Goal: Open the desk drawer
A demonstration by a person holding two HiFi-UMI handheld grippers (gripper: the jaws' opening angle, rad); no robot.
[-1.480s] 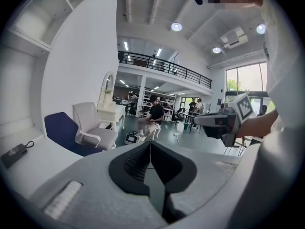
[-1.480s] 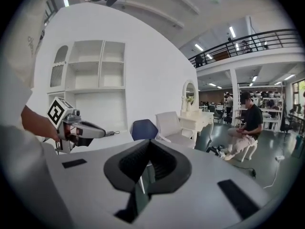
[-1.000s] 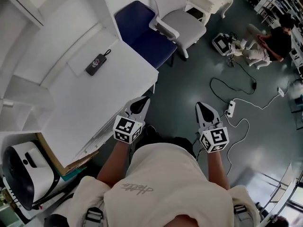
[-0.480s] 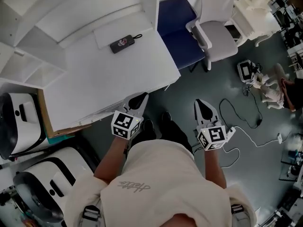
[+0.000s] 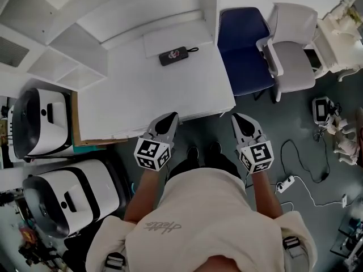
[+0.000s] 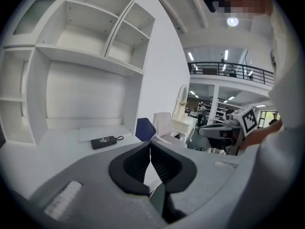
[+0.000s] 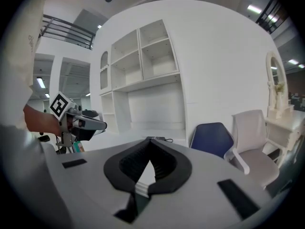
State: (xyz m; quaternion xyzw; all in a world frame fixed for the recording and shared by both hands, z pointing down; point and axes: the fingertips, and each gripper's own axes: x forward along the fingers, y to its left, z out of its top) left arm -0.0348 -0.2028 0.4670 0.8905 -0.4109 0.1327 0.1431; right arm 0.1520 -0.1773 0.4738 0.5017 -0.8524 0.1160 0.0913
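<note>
Near the white desk (image 5: 148, 89), the left hand-held gripper (image 5: 169, 118) and right hand-held gripper (image 5: 239, 118) hover, jaws pressed together.

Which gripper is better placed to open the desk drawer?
Left, probably: the left gripper is at the front edge of the desk, while the right gripper hangs just past its corner, over the floor. Both are shut.

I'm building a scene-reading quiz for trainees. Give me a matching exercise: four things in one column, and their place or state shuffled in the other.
1 dark device
2 blue chair
3 power strip
4 left gripper

A on the floor
B jaws together, by the front edge of the desk
C on the desk top, near the back
D beside the desk's right end

Pairs: 1-C, 2-D, 3-A, 4-B
</note>
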